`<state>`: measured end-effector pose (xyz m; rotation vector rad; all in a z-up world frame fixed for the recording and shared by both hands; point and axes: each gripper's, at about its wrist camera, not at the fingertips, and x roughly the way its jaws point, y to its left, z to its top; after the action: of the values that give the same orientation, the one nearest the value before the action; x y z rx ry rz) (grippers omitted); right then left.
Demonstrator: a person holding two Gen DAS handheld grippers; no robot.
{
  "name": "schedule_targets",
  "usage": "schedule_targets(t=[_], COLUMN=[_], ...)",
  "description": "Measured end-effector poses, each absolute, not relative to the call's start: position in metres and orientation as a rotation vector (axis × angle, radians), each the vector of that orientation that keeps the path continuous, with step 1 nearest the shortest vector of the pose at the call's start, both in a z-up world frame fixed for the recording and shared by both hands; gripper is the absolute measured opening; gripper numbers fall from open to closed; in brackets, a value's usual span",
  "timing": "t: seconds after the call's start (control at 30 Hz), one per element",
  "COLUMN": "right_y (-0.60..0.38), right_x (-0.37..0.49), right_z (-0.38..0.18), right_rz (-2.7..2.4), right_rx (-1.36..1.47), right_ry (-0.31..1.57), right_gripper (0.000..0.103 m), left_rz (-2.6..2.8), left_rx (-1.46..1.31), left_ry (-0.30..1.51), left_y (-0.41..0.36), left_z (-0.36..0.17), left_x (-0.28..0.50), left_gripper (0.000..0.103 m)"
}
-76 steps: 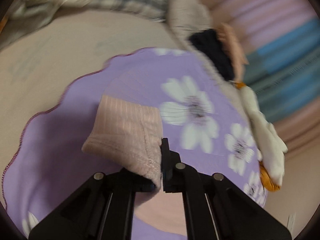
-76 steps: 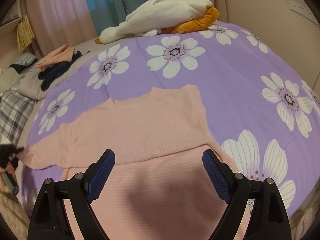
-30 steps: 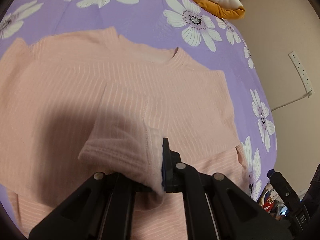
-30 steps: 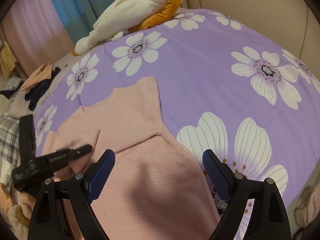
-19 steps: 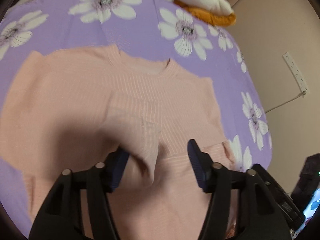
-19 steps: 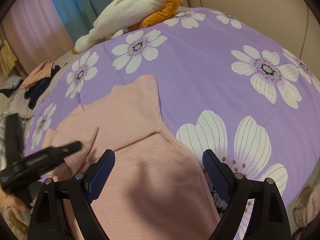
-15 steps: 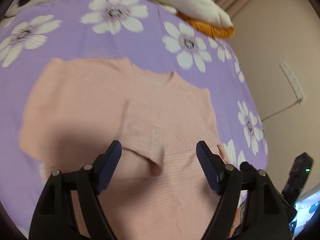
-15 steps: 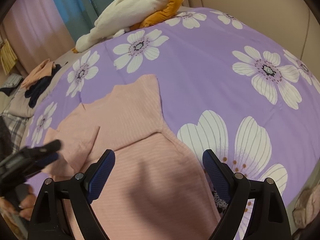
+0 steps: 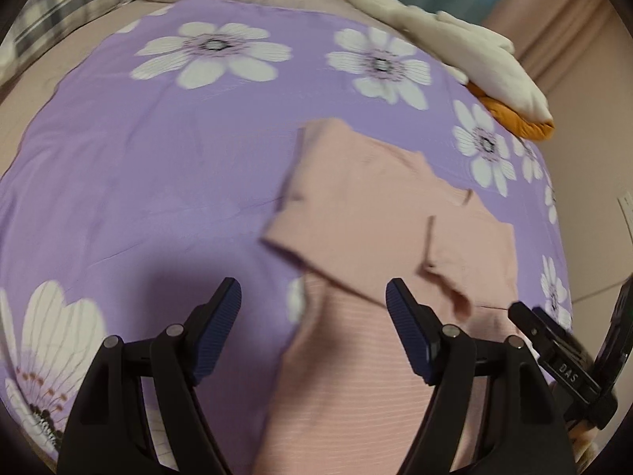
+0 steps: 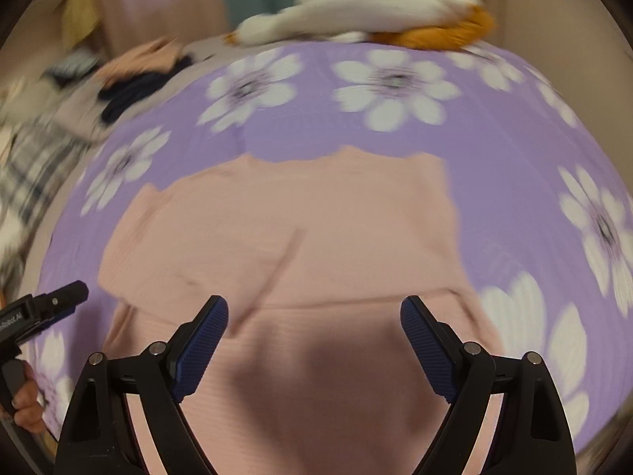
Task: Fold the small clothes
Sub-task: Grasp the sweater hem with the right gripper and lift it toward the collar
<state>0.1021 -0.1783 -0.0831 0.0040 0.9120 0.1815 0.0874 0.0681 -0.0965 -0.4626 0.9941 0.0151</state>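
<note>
A pink ribbed sweater (image 9: 368, 213) (image 10: 316, 213) lies flat on the purple flowered bedspread (image 9: 158, 166), its lower half doubled under the upper part. One sleeve (image 9: 467, 253) (image 10: 190, 237) lies folded across the body. My left gripper (image 9: 312, 293) hovers over the sweater's left edge; its jaws stand wide, are closing, and hold nothing. It also shows at the left edge of the right wrist view, left gripper (image 10: 59, 301), with a hand below it. My right gripper (image 10: 314, 308) is open above the sweater's near half, empty, and appears in the left wrist view, right gripper (image 9: 554, 356).
A white and orange heap of clothes (image 9: 482, 63) (image 10: 387, 4) lies at the far edge of the bedspread. Dark and peach garments (image 10: 138, 75) sit at the far left beside a plaid cloth (image 9: 59, 12). A beige wall (image 9: 593, 138) runs along the right.
My left gripper let go of the sleeve, opened wide and drew back to the left. The sleeve now rests folded on the sweater. The right gripper swung left, facing the sweater squarely.
</note>
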Motion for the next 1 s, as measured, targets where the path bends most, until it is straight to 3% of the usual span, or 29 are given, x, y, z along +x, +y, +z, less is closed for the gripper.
schedule_targets(t=[0.1,0.27,0.37,0.4,0.43,0.47,0.77,1.0], right_y=[-0.144,-0.108,-0.106,-0.107,-0.109,-0.110,-0.129,-0.179], right_x=[0.114,0.141,0.154,0.157,0.161,0.164,0.176,0.184], right_z=[-0.088,-0.118,-0.132,-0.130,-0.125,-0.120,-0.019,-0.010], right_rz=[0.233,0.242,0.222,0.223,0.207,0.195,0.297,0.259], right_rx=[-0.120,-0.279,-0.303,-0.300,-0.303,-0.300,-0.128,0.062], right_ry=[0.916,0.996,1.020,1.013,1.004,0.992,0.788,0.702], right_gripper=[0.086,0.068,0.046,0.035,0.015,0.010,0.010,0.010], left_rz=[0.039,0.078,0.079,0.081,0.087,0.092,0.085,0.071], left_rx=[-0.474,-0.489,-0.495,-0.493,-0.489,-0.487,-0.505,-0.486], left_ry=[0.994,0.987,0.988,0.988,0.990,0.990,0.989,1.007], left_y=[0.079,0.094,0.100,0.100,0.101,0.102,0.102,0.095], left_z=[-0.097,-0.097,-0.098,-0.098,-0.098,-0.098,-0.100,-0.103], left_x=[0.080,0.071,0.067,0.067,0.066,0.066,0.069,0.074], left_gripper=[0.074,0.074,0.074,0.074,0.074,0.074,0.074,0.074])
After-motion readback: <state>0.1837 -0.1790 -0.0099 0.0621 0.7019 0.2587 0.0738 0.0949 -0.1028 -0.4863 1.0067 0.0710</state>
